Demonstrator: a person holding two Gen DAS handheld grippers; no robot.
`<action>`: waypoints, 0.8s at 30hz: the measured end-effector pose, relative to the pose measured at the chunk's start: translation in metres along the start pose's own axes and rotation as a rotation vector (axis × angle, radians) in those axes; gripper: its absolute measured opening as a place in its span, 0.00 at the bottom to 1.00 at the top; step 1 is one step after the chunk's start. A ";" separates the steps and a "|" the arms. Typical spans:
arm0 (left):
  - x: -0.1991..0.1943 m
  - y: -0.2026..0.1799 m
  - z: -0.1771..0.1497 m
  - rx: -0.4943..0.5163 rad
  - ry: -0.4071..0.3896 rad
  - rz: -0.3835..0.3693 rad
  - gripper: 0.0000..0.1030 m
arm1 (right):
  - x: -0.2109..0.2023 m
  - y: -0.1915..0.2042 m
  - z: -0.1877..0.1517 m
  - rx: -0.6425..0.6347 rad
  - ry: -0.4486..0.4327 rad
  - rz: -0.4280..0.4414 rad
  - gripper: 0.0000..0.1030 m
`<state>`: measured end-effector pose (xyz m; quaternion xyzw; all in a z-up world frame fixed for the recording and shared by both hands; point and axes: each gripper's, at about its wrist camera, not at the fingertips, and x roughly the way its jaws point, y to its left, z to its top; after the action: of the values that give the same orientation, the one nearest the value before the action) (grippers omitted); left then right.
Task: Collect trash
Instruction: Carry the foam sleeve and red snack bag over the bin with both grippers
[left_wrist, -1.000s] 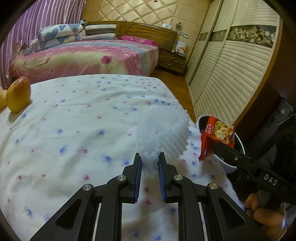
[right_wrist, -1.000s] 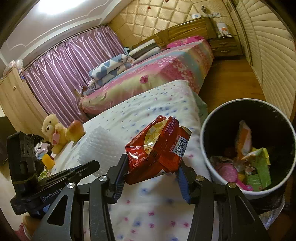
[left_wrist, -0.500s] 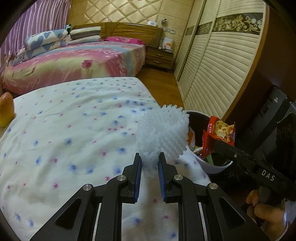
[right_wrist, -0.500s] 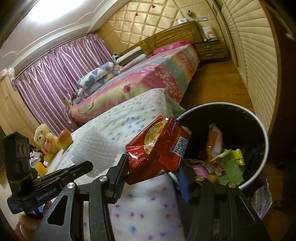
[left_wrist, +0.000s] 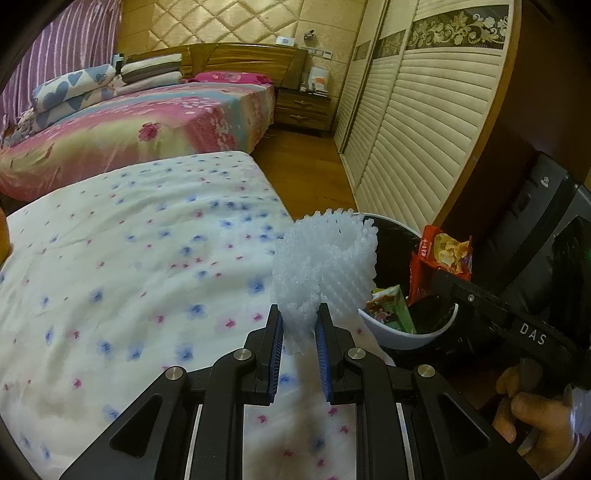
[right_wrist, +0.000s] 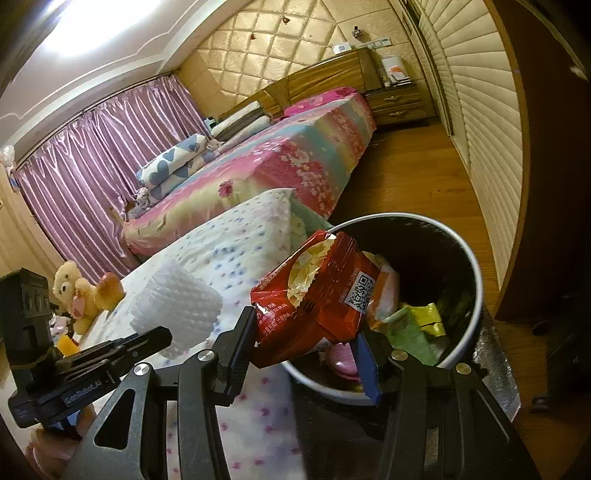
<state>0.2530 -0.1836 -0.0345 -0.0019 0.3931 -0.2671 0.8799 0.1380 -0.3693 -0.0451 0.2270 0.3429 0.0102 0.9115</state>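
Observation:
My left gripper (left_wrist: 299, 325) is shut on a white foam net sleeve (left_wrist: 325, 262), held above the edge of the flowered bed (left_wrist: 129, 266) beside the bin. The same white foam net sleeve (right_wrist: 177, 306) shows at the left of the right wrist view. My right gripper (right_wrist: 306, 339) is shut on a red snack wrapper (right_wrist: 321, 291), held over the near rim of a white bin with a black liner (right_wrist: 469, 266). The bin holds several wrappers. In the left wrist view the red snack wrapper (left_wrist: 439, 262) hangs over the bin (left_wrist: 406, 336), with a hand (left_wrist: 532, 413) on the right gripper's handle.
A second bed with a pink flowered cover (left_wrist: 147, 122) stands farther back. Louvred wardrobe doors (left_wrist: 417, 122) line the right side, with wooden floor (right_wrist: 406, 173) between. A bedside cabinet (left_wrist: 303, 107) stands by the far wall. Soft toys (right_wrist: 77, 291) sit at the bed's far left.
Both grippers have moved toward the bin with their loads. The bin now lies closer under the red wrapper, and the foam sleeve has come over the bed's edge next to the bin.

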 end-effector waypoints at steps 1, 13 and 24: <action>0.002 -0.002 0.001 0.004 0.002 -0.001 0.15 | 0.000 -0.002 0.001 0.000 0.001 -0.004 0.49; 0.023 -0.022 0.013 0.039 0.020 -0.012 0.16 | 0.005 -0.024 0.009 -0.006 0.023 -0.042 0.49; 0.040 -0.040 0.023 0.063 0.043 -0.020 0.16 | 0.011 -0.038 0.016 -0.006 0.043 -0.060 0.49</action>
<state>0.2719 -0.2410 -0.0375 0.0278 0.4030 -0.2882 0.8682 0.1516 -0.4081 -0.0573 0.2138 0.3689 -0.0113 0.9045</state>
